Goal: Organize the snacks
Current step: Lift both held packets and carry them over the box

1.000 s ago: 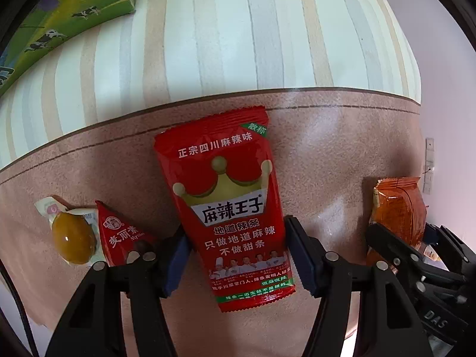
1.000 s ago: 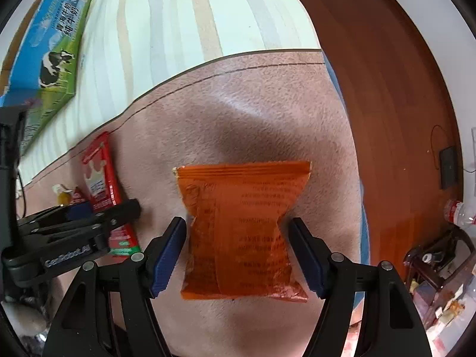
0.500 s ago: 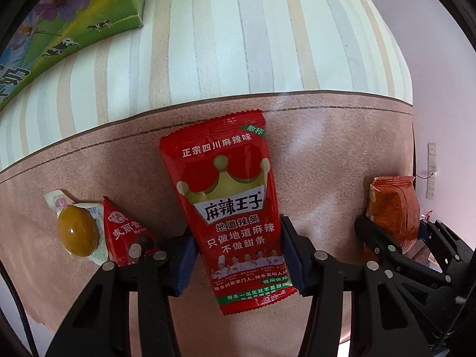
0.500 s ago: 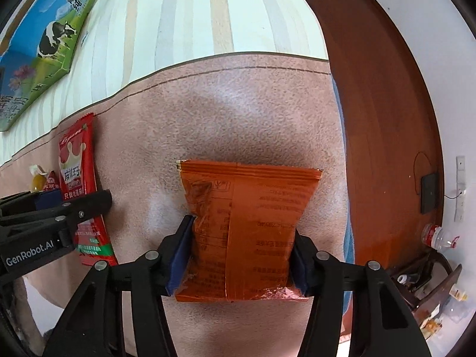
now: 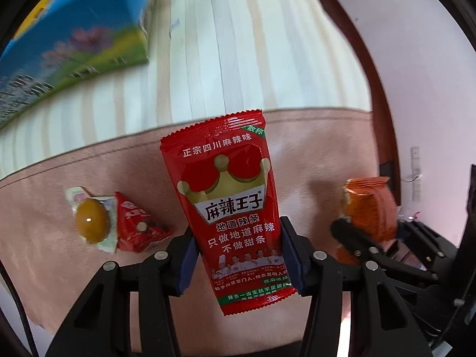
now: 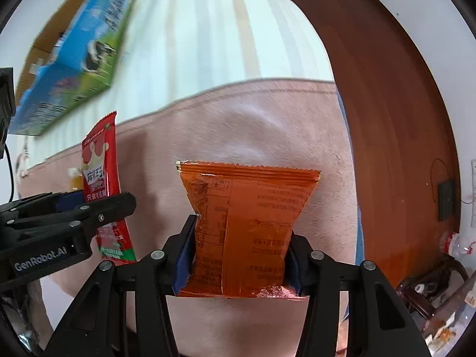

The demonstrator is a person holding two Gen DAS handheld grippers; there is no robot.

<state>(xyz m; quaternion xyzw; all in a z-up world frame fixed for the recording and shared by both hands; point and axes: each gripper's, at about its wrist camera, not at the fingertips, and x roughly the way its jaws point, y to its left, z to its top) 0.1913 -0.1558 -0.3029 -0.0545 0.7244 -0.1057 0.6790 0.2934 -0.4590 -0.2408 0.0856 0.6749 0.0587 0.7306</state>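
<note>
My left gripper [image 5: 238,255] is shut on a red spicy-strip packet [image 5: 229,202] with a gold crown, held lifted above the pink blanket [image 5: 89,160]. The packet also shows in the right wrist view [image 6: 102,178]. My right gripper [image 6: 238,255] is shut on an orange snack bag [image 6: 250,220], also lifted; the bag shows in the left wrist view [image 5: 369,208] at the right. A yellow egg-like snack [image 5: 90,221] and a small red triangular packet [image 5: 136,229] lie on the blanket to the left.
A blue and green milk carton box [image 5: 71,41] lies on the striped sheet [image 5: 238,59] at the back left; it shows in the right wrist view [image 6: 74,59] too. A brown wooden floor [image 6: 386,119] lies to the right of the bed.
Both grippers closed on their packets and lifted them off the blanket. The views now tilt up, and the milk box has come further into view.
</note>
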